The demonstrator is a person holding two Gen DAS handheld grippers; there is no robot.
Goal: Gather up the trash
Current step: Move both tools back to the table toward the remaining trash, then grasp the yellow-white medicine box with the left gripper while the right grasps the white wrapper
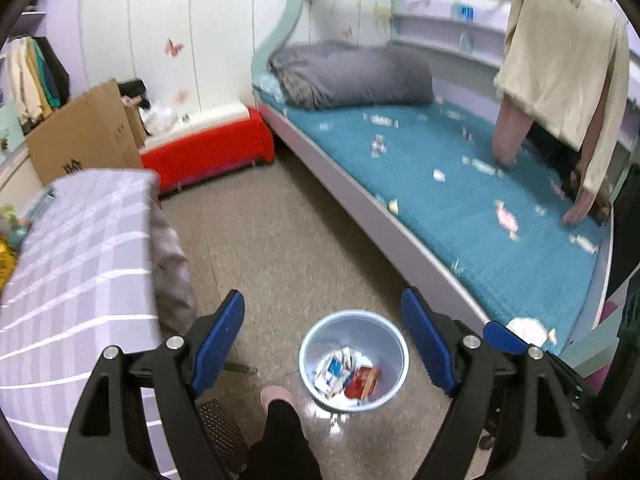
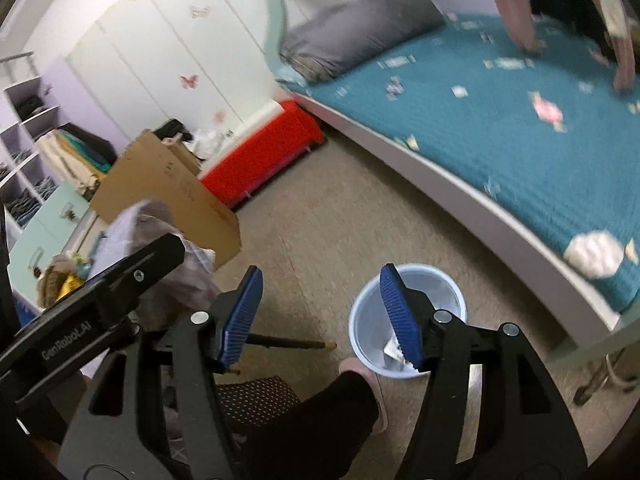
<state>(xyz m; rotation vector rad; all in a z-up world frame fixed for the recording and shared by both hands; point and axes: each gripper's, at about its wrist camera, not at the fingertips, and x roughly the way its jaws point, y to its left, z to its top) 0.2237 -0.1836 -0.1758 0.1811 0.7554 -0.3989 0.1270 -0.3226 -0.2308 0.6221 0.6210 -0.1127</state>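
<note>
A pale blue waste bin [image 1: 353,359] stands on the floor and holds a red packet [image 1: 362,381] and white-blue wrappers [image 1: 334,368]. It also shows in the right wrist view [image 2: 368,320]. My left gripper [image 1: 323,312] is open and empty, held above the bin. My right gripper [image 2: 320,298] is open and empty, with its right finger in front of the bin. Several wrappers lie on the teal bed: a pink candy wrapper [image 1: 506,216], a small white one [image 1: 439,175], and a crumpled white paper [image 2: 595,254] near the bed's near edge.
A checked-cloth table [image 1: 76,264] stands at left. A cardboard box [image 1: 86,132] and a red bench [image 1: 208,152] stand by the wardrobe. A grey duvet [image 1: 352,74] lies at the bed's head. Hanging clothes [image 1: 560,52] droop over the bed. The person's leg and slipper [image 2: 360,376] are by the bin.
</note>
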